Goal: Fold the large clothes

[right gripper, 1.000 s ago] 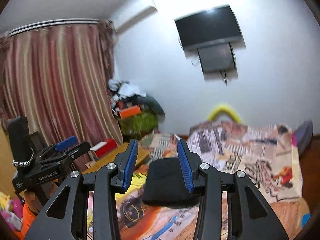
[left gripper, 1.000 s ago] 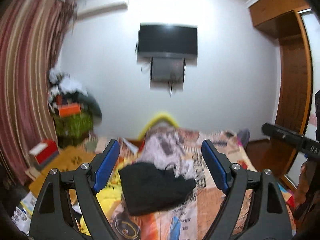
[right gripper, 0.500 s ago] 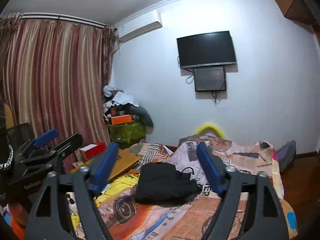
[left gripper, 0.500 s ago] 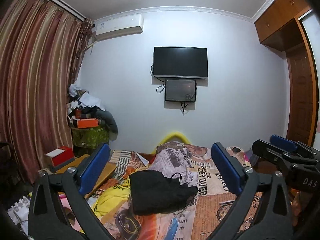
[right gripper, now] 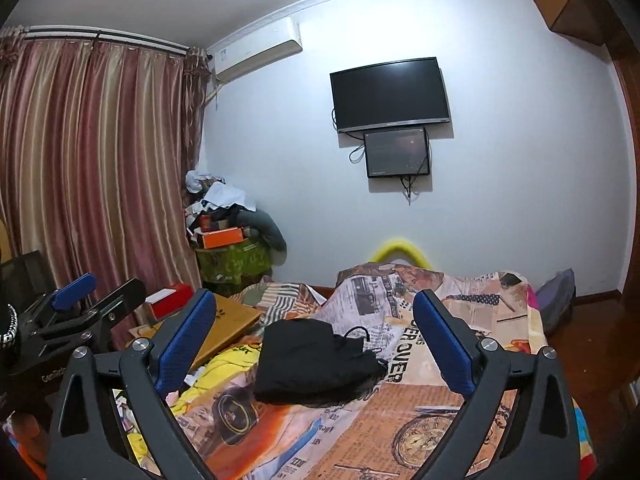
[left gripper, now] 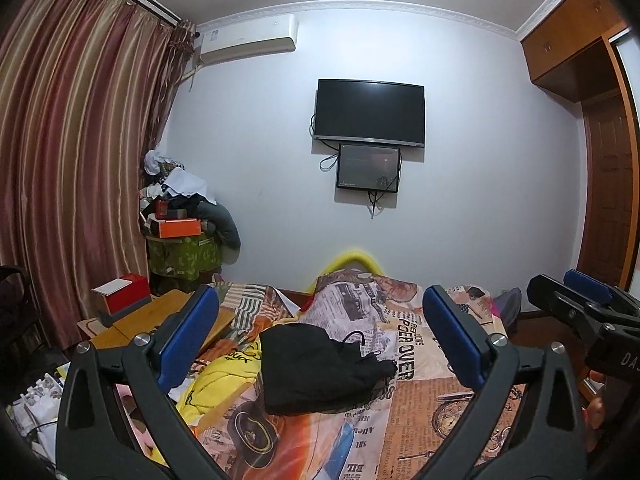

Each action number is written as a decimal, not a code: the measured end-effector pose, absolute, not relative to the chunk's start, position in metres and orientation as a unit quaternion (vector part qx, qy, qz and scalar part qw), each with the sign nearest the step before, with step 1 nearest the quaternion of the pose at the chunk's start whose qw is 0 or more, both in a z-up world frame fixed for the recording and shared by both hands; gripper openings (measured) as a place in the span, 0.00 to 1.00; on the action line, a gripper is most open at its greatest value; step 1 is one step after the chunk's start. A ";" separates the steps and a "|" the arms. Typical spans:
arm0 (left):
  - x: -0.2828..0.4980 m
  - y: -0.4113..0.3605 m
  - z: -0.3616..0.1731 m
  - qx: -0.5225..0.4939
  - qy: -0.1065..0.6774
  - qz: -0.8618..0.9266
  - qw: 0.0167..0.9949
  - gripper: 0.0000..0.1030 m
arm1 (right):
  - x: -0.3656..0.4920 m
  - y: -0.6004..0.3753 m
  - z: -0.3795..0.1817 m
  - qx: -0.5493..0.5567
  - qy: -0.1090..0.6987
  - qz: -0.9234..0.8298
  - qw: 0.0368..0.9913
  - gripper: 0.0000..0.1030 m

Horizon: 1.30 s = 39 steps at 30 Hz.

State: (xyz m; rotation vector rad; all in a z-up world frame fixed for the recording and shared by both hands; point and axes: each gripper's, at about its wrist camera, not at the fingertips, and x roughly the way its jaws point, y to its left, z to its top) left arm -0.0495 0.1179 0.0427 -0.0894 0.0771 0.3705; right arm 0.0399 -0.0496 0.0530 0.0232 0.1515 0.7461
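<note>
Lying in a loose, roughly folded heap on the bed (left gripper: 440,420), the black garment (left gripper: 316,368) sits on the newspaper-print bedspread (right gripper: 420,412), with a thin drawstring (left gripper: 352,338) curling off its right side. It looks soft, light and floppy, so I judge it will sag and slide unless pinched at an edge or corner, probably the near hem, not the bunched middle. A yellow garment (left gripper: 224,380) lies just beside it on the left. Both claws hover above the bed, well apart from the cloth: the left claw (left gripper: 320,340) is spread wide and holds nothing, and the right claw (right gripper: 316,340) is likewise spread and holds nothing.
</note>
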 end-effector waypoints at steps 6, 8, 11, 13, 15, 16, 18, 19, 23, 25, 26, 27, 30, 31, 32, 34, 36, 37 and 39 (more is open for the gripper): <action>-0.047 0.118 0.041 -0.045 0.042 0.185 0.981 0.99 | 0.039 -0.048 0.053 0.007 0.079 0.361 0.929 0.95; -0.045 0.118 0.040 -0.044 0.045 0.185 0.981 0.99 | 0.039 -0.046 0.052 0.006 0.082 0.360 0.929 0.95; -0.041 0.118 0.037 -0.042 0.051 0.182 0.981 0.99 | 0.038 -0.046 0.052 0.006 0.086 0.360 0.929 0.95; -0.039 0.118 0.036 -0.039 0.054 0.182 0.981 0.99 | 0.038 -0.046 0.052 0.006 0.088 0.357 0.930 0.95; -0.036 0.118 0.035 -0.036 0.056 0.183 0.981 0.99 | 0.039 -0.047 0.052 0.005 0.090 0.355 0.930 0.95; -0.035 0.118 0.034 -0.035 0.058 0.184 0.981 0.99 | 0.039 -0.047 0.053 0.005 0.092 0.355 0.930 0.95; -0.033 0.118 0.033 -0.033 0.061 0.183 0.981 0.99 | 0.039 -0.047 0.051 0.004 0.095 0.354 0.930 0.95; -0.032 0.118 0.033 -0.032 0.062 0.183 0.981 0.99 | 0.039 -0.047 0.051 0.004 0.096 0.354 0.930 0.95; -0.030 0.118 0.032 -0.031 0.065 0.183 0.980 0.99 | 0.038 -0.046 0.052 0.001 0.098 0.351 0.931 0.95; -0.030 0.118 0.032 -0.032 0.065 0.182 0.981 0.99 | 0.038 -0.046 0.053 0.000 0.098 0.351 0.931 0.95; -0.030 0.118 0.032 -0.032 0.064 0.182 0.981 0.99 | 0.038 -0.046 0.054 0.000 0.098 0.350 0.931 0.95; -0.030 0.119 0.032 -0.032 0.065 0.181 0.981 0.99 | 0.038 -0.047 0.054 0.000 0.098 0.350 0.931 0.95; -0.029 0.119 0.032 -0.035 0.066 0.178 0.981 0.99 | 0.038 -0.047 0.054 0.000 0.098 0.350 0.932 0.95; -0.028 0.119 0.032 -0.036 0.066 0.177 0.981 0.99 | 0.037 -0.047 0.054 0.001 0.098 0.349 0.932 0.95; -0.028 0.119 0.032 -0.037 0.067 0.177 0.981 0.99 | 0.038 -0.047 0.055 0.001 0.098 0.349 0.932 0.95; -0.027 0.119 0.031 -0.038 0.068 0.175 0.981 0.99 | 0.038 -0.047 0.054 0.001 0.098 0.349 0.932 0.95; -0.026 0.119 0.031 -0.039 0.069 0.174 0.982 0.99 | 0.038 -0.048 0.054 0.000 0.098 0.347 0.933 0.95; -0.026 0.119 0.030 -0.039 0.070 0.174 0.982 0.99 | 0.038 -0.049 0.054 0.000 0.098 0.347 0.933 0.95; -0.025 0.118 0.030 -0.039 0.071 0.174 0.981 0.99 | 0.038 -0.050 0.054 0.000 0.100 0.347 0.933 0.95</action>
